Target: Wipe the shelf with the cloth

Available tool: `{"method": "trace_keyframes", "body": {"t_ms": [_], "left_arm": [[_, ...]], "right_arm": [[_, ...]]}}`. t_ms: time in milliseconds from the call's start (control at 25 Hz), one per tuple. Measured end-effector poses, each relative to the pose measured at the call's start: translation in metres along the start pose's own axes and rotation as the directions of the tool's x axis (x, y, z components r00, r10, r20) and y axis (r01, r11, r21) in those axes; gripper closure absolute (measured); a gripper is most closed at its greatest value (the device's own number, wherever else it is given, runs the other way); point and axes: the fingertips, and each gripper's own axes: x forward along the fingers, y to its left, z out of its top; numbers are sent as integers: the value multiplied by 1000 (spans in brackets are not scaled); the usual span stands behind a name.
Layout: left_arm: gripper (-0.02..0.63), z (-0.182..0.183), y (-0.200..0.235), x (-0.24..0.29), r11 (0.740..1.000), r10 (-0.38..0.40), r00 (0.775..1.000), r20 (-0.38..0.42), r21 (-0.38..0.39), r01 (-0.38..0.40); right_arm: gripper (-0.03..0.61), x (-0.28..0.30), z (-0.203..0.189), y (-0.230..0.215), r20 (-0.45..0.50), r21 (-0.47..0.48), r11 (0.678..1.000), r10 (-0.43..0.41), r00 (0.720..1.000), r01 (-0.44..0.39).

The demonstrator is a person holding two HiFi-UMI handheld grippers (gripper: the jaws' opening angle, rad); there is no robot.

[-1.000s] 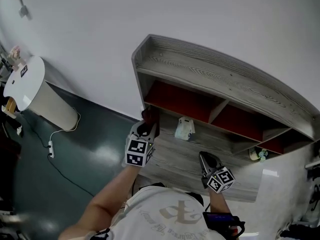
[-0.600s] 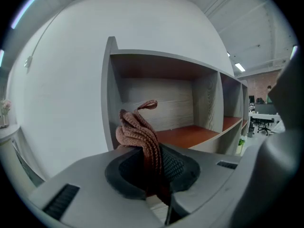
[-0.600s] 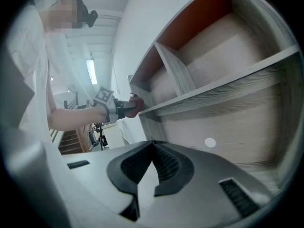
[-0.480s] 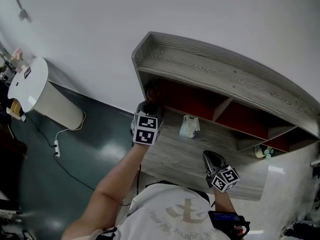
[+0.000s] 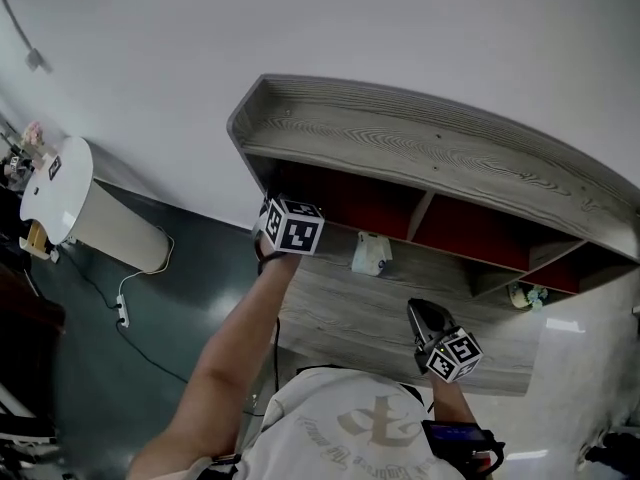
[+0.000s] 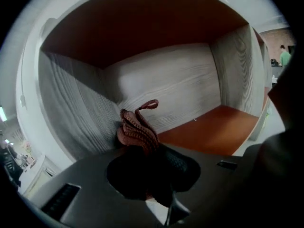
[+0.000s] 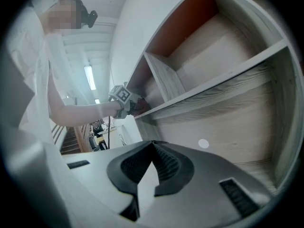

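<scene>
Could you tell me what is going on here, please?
A person holds a tool in each hand. The left tool grips a bunched reddish-brown cloth and reaches into the left-end compartment of the wood-grain shelf, the cloth close to its inner wall. The right tool is shut on nothing, held low over the lower board.

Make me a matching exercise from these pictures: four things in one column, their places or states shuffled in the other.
Things
1. reddish-brown cloth
2. right gripper
3. white packet
4. white round bin

Places or states
A. shut, with nothing between the jaws
B. on the lower board of the shelf, held by nothing
C. on the dark floor, left of the shelf
D. bunched and clamped in the left gripper

Pairs: 1-D, 2-A, 3-B, 4-C
</scene>
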Motion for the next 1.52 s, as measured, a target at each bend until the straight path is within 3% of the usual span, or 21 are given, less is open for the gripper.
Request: {"method": "trace_keyframes", "body": {"t_ms": [280,600,880,1160,1520], "left_arm": [[546,-15,0,21,996,60,988,-140,78,-49],[554,-15,-3,26,1000,28,980,-196,16,-25],[555,-9,-12,30,997,-65,982,-178,-62,55],[555,0,-27,25,977,-158,978,-137,-166,135],[555,16,-73,16,961,-260,960,-101,-118,248]], "right_arm": [[574,-7,9,-9,54,78,996,26,998,-30],[574,-15,7,-17,80,130,991,26,996,-36],[574,-19,6,-20,100,171,984,26,995,-43],[574,-23,2,-24,101,179,983,18,995,-36],[574,-24,1,-29,101,188,982,7,995,-26]]}}
